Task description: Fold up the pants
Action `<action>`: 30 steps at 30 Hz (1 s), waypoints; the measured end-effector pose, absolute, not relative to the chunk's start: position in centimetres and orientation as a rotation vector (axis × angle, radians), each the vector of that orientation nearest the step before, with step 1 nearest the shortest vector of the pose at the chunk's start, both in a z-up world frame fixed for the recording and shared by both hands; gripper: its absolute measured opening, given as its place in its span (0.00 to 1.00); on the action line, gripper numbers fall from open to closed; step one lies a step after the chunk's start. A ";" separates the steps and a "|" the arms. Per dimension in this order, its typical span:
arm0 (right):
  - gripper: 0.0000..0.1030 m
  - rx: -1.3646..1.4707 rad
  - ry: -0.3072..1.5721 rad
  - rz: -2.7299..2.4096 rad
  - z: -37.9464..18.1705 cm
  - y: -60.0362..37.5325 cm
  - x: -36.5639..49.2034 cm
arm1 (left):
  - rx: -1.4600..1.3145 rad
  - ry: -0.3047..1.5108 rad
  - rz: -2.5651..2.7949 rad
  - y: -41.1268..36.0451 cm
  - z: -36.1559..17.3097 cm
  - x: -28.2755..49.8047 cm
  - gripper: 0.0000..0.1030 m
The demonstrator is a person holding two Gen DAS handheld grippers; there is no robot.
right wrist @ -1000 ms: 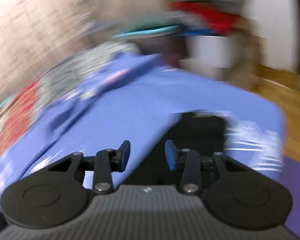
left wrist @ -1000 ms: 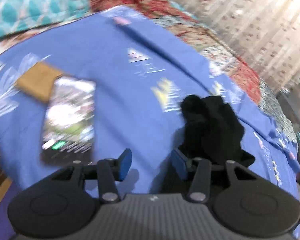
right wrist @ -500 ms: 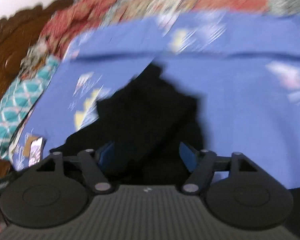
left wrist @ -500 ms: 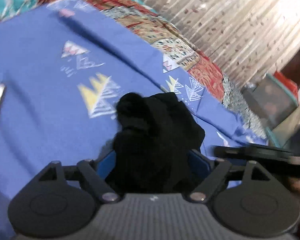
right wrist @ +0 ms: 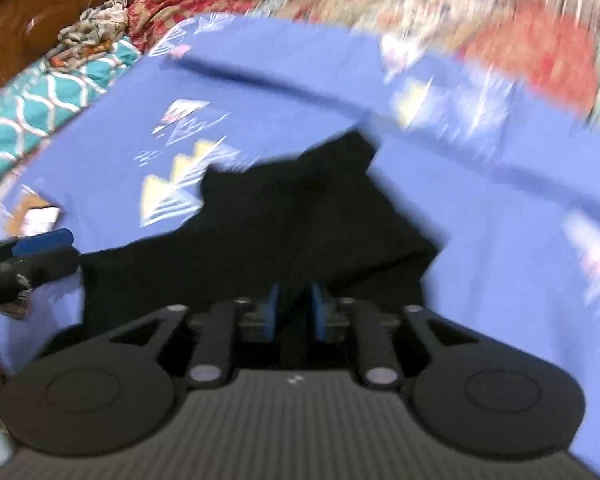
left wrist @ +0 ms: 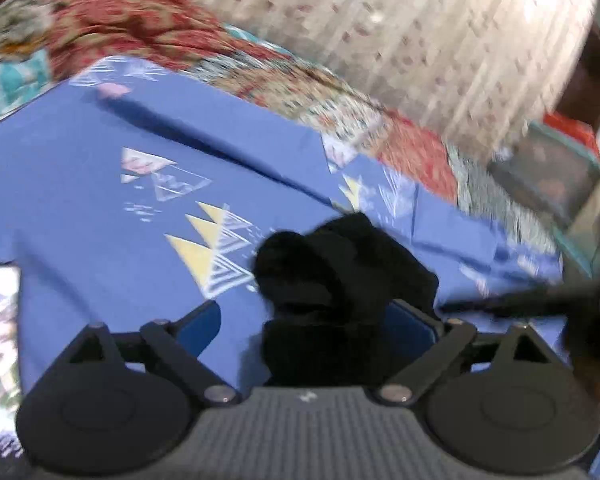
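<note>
The black pants (left wrist: pixel 340 276) lie bunched on a blue patterned bedsheet (left wrist: pixel 100 240). My left gripper (left wrist: pixel 320 320) is open, its blue fingers wide apart on either side of the near end of the pants. In the right wrist view the pants (right wrist: pixel 300 216) spread out darker and wider. My right gripper (right wrist: pixel 294 310) is shut on a fold of the pants' near edge. The left gripper's blue finger (right wrist: pixel 44 240) shows at the left edge of the right wrist view, beside the pants.
A phone (right wrist: pixel 40 220) on a brown card lies on the sheet at the left. Red patterned bedding (left wrist: pixel 140 28) and a teal patterned cloth (right wrist: pixel 32 112) lie along the far side. A curtain (left wrist: pixel 420 32) hangs behind the bed.
My right gripper has closed on the pants' near edge; half a second ago it was open around them. The left gripper stays open around the bunched pants, view shifted slightly.
</note>
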State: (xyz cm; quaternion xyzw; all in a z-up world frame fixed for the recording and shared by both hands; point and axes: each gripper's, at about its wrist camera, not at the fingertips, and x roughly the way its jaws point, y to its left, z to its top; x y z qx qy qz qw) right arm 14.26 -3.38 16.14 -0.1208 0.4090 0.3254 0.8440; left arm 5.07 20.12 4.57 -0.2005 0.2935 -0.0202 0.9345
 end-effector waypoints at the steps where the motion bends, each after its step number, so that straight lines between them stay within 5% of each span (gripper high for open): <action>1: 0.39 -0.287 0.817 0.678 17.2 -3.1 14.6 | -0.390 0.621 -0.045 19.5 4.1 5.7 0.87; 3: 0.45 -0.325 0.758 0.711 19.0 -1.3 15.6 | -0.366 0.643 -0.072 18.2 3.5 6.0 0.74; 6: 0.81 -0.381 0.752 0.862 19.7 4.2 17.2 | -0.343 0.648 -0.095 16.9 3.2 5.7 0.32; 7: 0.82 -0.402 0.776 0.897 19.2 6.3 17.8 | -0.338 0.649 -0.105 16.6 3.2 5.4 0.21; 11: 0.77 -0.571 0.933 0.880 13.9 12.2 19.4 | -0.325 0.618 -0.114 15.8 4.1 3.4 0.19; 13: 0.13 -0.729 0.932 0.789 10.6 13.1 19.3 | -0.300 0.595 -0.117 15.3 4.7 2.1 0.19; 19: 0.09 -0.225 0.781 0.583 18.7 0.9 24.7 | -0.270 0.548 -0.057 15.8 6.1 0.9 0.19; 26: 0.08 0.490 0.470 0.171 27.8 -28.5 25.2 | -0.340 0.521 0.009 16.3 7.0 1.8 0.23; 29: 0.08 0.564 0.439 0.025 26.8 -37.8 21.1 | -0.294 0.539 -0.092 13.5 7.1 2.1 0.46; 30: 0.08 0.566 0.437 -0.035 25.9 -40.0 19.5 | -0.250 0.551 -0.119 12.0 7.1 2.2 0.62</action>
